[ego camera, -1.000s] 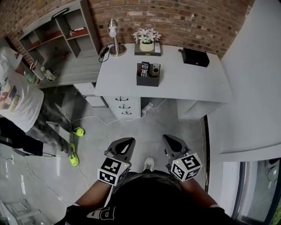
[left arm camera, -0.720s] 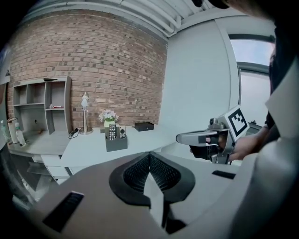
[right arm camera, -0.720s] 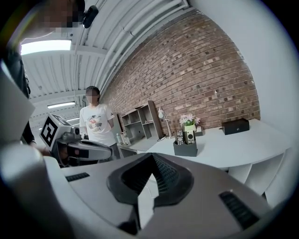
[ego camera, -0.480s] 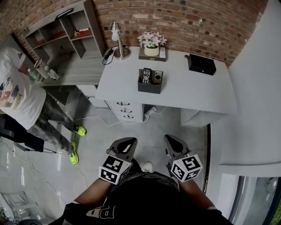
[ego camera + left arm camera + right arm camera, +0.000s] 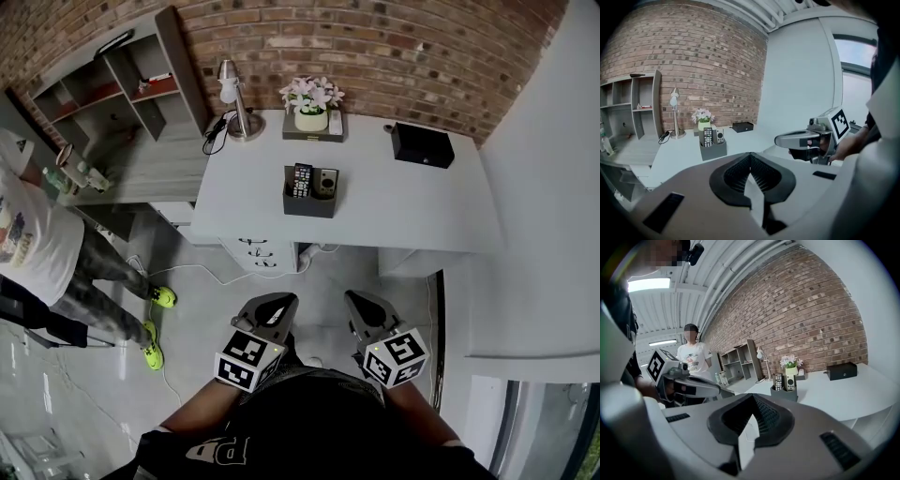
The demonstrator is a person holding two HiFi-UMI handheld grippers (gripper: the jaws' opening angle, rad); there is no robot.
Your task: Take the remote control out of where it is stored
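Observation:
A black remote control [image 5: 302, 180] stands upright in a dark grey holder [image 5: 310, 201] on the white desk [image 5: 403, 202], beside a smaller grey remote [image 5: 326, 183]. My left gripper [image 5: 279, 302] and right gripper [image 5: 356, 298] hang side by side over the floor, well short of the desk, both shut and empty. In the left gripper view the black remote [image 5: 708, 136] and holder [image 5: 713, 149] lie far ahead of the shut left gripper [image 5: 751, 157], with the right gripper [image 5: 780, 139] alongside. The right gripper view shows the holder [image 5: 783, 393] beyond the shut right gripper [image 5: 752, 399].
A person in a white T-shirt [image 5: 28, 239] stands at the left by a grey shelf unit [image 5: 112, 84]. On the desk are a lamp [image 5: 231, 94], a flower pot [image 5: 309, 105] and a black box [image 5: 422, 144]. Drawers [image 5: 258, 251] sit under the desk; a cable [image 5: 202, 270] lies on the floor.
Both grippers have moved forward toward the desk, which now sits lower and nearer in the head view. Their jaws stayed shut.

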